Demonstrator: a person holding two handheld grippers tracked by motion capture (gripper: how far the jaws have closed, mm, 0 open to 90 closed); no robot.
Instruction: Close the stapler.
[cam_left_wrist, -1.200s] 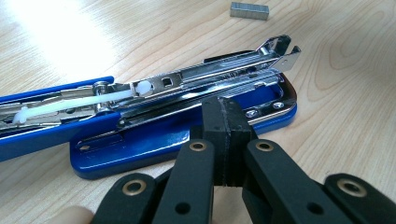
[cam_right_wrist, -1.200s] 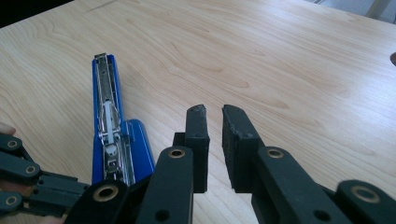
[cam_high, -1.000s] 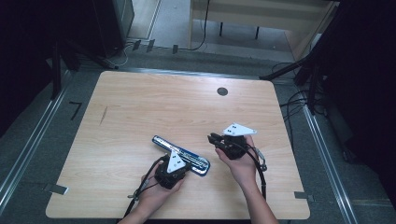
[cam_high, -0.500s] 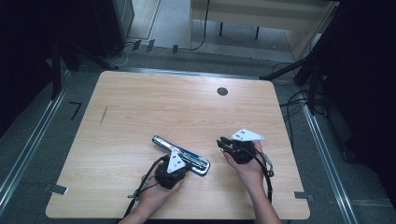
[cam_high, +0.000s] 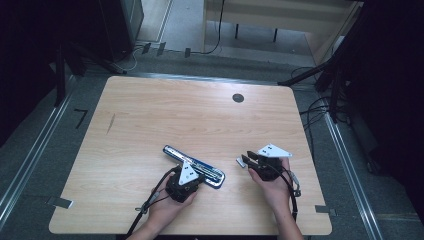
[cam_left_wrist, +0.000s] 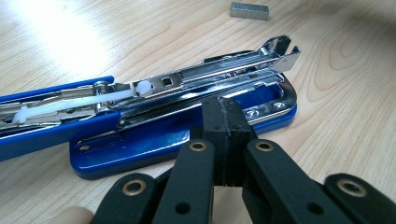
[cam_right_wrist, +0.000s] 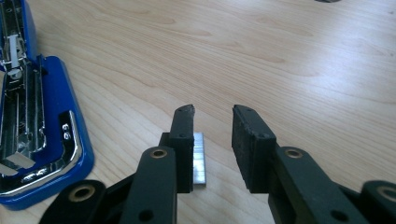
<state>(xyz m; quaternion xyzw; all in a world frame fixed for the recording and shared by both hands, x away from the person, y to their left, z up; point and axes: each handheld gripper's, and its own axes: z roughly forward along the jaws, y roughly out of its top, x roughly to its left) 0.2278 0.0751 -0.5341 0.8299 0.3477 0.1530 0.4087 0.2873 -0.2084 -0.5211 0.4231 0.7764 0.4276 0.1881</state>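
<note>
A: Left claw (cam_high: 190, 176)?
B: Jaws shut, pads pressed together with nothing between them. The tips sit right at the near edge of the stapler (cam_left_wrist: 187, 126) base; touching it or not, can't tell. Left hand (cam_high: 165, 207) comes in from the bottom edge in the high view, forearm angled up and right, claw low to the tabletop (cam_high: 150, 125).

A: The stapler itself?
B: Blue, lying flat and swung open, front-centre on the tabletop, running diagonally. The chrome magazine is exposed, with its white pusher at the hinge end.

A: Right claw (cam_high: 248, 160)?
B: Open, jaws have just been opening. A staple strip (cam_right_wrist: 199, 158) lies on the wood just beside the inside of the left-hand pad as the right gripper view shows it, partly behind that pad. The other pad is clear of it, so no grip.

A: Right hand (cam_high: 272, 182) pose?
B: Enters from the bottom right, wrist roughly straight, claw pointing up and left toward the stapler, tips low over the wood. Grey plate on top.

A: Strip versus stapler?
B: Apart, the strip to the right of the stapler's front end, between it and the right hand. In the left gripper view it's the small grey block (cam_left_wrist: 249, 10) past the magazine tip.
</note>
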